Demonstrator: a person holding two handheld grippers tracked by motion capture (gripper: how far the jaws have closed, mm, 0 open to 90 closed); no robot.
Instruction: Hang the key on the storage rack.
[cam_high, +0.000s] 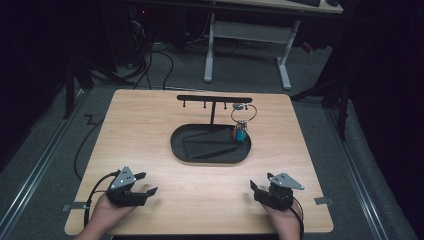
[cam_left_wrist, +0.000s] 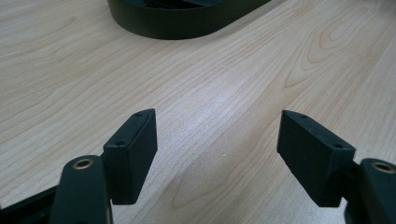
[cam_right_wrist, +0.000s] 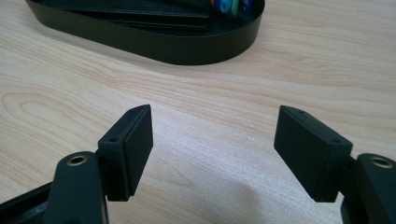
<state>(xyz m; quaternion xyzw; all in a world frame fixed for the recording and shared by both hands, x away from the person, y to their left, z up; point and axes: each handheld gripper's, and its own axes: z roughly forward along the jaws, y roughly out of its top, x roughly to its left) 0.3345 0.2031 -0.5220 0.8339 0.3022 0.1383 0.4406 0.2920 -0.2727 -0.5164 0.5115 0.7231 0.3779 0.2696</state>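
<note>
A black oval tray (cam_high: 210, 161) sits mid-table with a flat black wallet-like item (cam_high: 205, 142) lying in it. Behind it stands a black T-shaped hook rack (cam_high: 214, 99). A key ring with coloured tags (cam_high: 241, 131) hangs from the rack's right end, down to the tray's right side. My left gripper (cam_high: 150, 182) rests low at the near left, open and empty, its jaws (cam_left_wrist: 217, 140) wide over bare wood, facing the tray (cam_left_wrist: 187, 28). My right gripper (cam_high: 260, 180) is at the near right, also open and empty (cam_right_wrist: 214, 135), with the tray (cam_right_wrist: 187, 46) and coloured tags (cam_right_wrist: 229, 5) ahead.
The wooden table (cam_high: 150, 125) has bare wood between both grippers and the tray. Beyond its far edge stand a white desk frame (cam_high: 247, 35) and loose cables (cam_high: 150, 60) on the grey floor. A cable (cam_high: 82, 150) hangs off the table's left side.
</note>
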